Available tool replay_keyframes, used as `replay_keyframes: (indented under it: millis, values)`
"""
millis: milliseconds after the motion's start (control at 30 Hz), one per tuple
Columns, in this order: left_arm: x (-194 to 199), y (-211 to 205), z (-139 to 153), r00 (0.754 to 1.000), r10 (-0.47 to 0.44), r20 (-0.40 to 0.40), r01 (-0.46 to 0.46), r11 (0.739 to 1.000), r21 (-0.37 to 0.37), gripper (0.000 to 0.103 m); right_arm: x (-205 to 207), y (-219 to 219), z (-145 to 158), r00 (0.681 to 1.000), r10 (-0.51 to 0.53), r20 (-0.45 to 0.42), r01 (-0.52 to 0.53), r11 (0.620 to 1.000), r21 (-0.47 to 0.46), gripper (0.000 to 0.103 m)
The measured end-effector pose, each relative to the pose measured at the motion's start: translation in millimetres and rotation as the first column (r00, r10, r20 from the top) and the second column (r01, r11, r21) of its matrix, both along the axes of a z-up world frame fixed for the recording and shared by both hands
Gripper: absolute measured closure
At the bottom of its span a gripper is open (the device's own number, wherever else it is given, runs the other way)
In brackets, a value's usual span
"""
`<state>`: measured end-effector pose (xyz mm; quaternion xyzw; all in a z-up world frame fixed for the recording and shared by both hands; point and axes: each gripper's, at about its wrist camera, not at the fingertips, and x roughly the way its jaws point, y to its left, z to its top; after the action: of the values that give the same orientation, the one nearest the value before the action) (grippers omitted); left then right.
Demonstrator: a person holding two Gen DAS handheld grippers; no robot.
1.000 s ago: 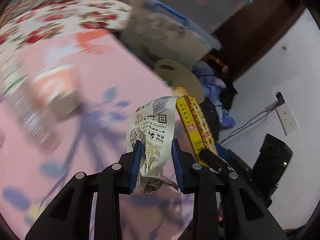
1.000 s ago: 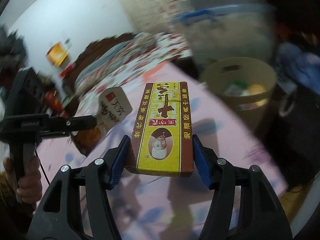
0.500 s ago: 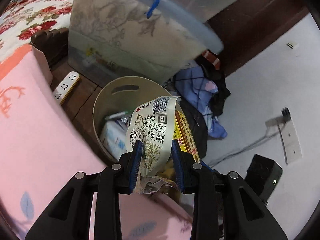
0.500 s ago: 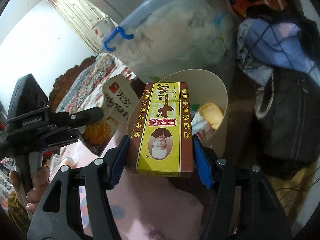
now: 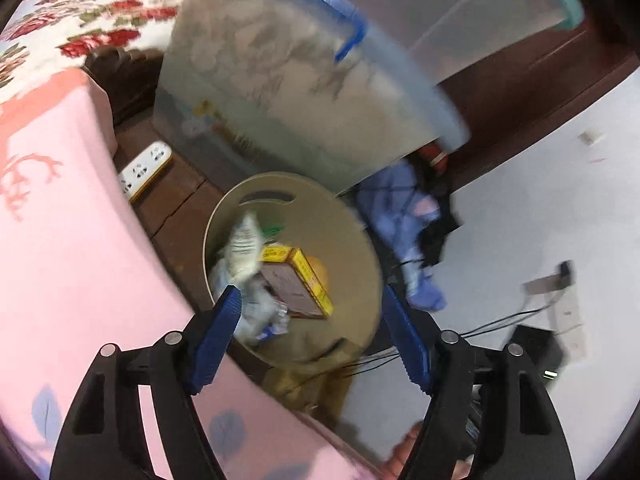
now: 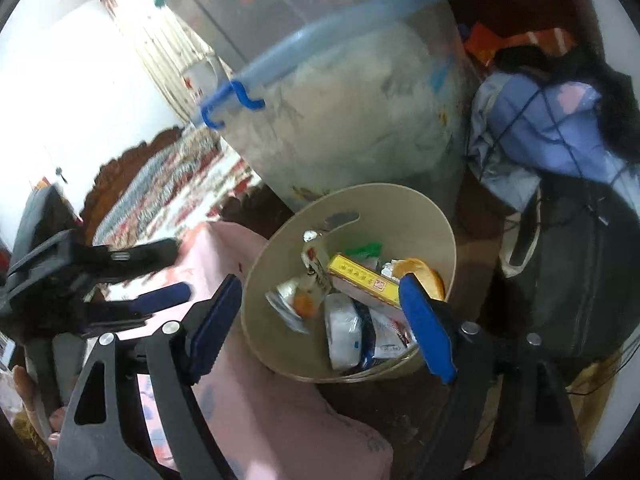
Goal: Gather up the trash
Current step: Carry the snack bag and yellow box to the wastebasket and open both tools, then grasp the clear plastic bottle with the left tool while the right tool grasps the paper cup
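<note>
A beige round bin (image 5: 362,240) stands on the floor beside the pink-covered surface (image 5: 60,248). The printed snack wrapper (image 5: 242,246) and the yellow box (image 5: 306,280) lie inside it among other trash. My left gripper (image 5: 312,308) hovers over the bin, its jaws opening, with nothing between the blue pads. In the right wrist view the same bin (image 6: 272,320) holds the yellow box (image 6: 362,278) and the wrapper (image 6: 298,300). My right gripper (image 6: 320,286) is above the bin's rim, jaws opening and empty. The left gripper (image 6: 172,272) shows at the left.
A big clear storage box with blue handles (image 5: 280,100) stands right behind the bin. A white power strip (image 5: 146,168) lies on the dark wooden floor. Blue clothes (image 5: 404,220) and a black bag (image 6: 580,280) crowd the bin's right side. Cables run along the white wall.
Both grippers swung from over the pink surface to over the bin. Both opened and let go; the wrapper and the yellow box now lie in the bin.
</note>
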<state>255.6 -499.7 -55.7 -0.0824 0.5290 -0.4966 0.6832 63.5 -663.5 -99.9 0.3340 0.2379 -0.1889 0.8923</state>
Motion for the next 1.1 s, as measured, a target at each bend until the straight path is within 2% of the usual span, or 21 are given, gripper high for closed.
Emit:
replay_keyframes:
  millis: [133,233,367,500,600,667,767,867,933,1100]
  values:
    - [-24.8,57.1,28.1,1.000,0.006,0.004,-0.006,0.994,-0.106,0.035,-15.1,13.4,10.3,0.998,0.025,0.052,-0.028,0.998,0.051,0.031]
    - [-47.8,107.2,42.9,1.000,0.008,0.016,-0.006,0.989,-0.151,0.035,-16.6,31.4,18.5,0.995,0.071,0.076,-0.076,0.995,0.067,0.034]
    - [-71.8,180.5,49.8,0.998,0.045,0.042,-0.037,0.984,-0.173,0.035,-4.4,65.6,26.8,0.983,0.159,0.096,-0.167,0.982,0.090,0.034]
    - [-83.1,255.0,42.0,0.987,0.138,0.084,-0.125,0.982,-0.140,0.035,18.2,108.7,33.3,0.961,0.264,0.084,-0.270,0.960,0.075,0.035]
    - [-76.6,311.7,25.8,0.971,0.235,0.053,-0.229,0.968,-0.104,0.035,46.1,160.3,35.9,0.915,0.398,0.062,-0.401,0.913,0.072,0.040]
    - [-68.1,350.4,13.9,0.946,0.324,0.035,-0.320,0.944,-0.075,0.035,63.0,191.8,36.8,0.879,0.475,0.041,-0.476,0.878,0.056,0.042]
    - [-57.0,394.7,1.6,0.906,0.423,-0.014,-0.423,0.904,-0.066,0.035,97.4,260.8,33.1,0.781,0.623,-0.036,-0.623,0.782,0.028,0.042]
    - [-49.1,422.5,-2.5,0.879,0.476,-0.034,-0.477,0.876,-0.073,0.035,122.6,313.8,21.1,0.705,0.699,-0.123,-0.703,0.711,0.009,0.042]
    - [-45.3,432.4,-3.9,0.872,0.488,-0.040,-0.489,0.869,-0.078,0.035,137.3,332.2,11.5,0.687,0.707,-0.169,-0.715,0.699,0.014,0.041]
    - [-40.5,447.6,-9.0,0.871,0.487,-0.061,-0.490,0.867,-0.087,0.035,167.2,351.3,-7.9,0.682,0.692,-0.236,-0.706,0.707,0.030,0.041]
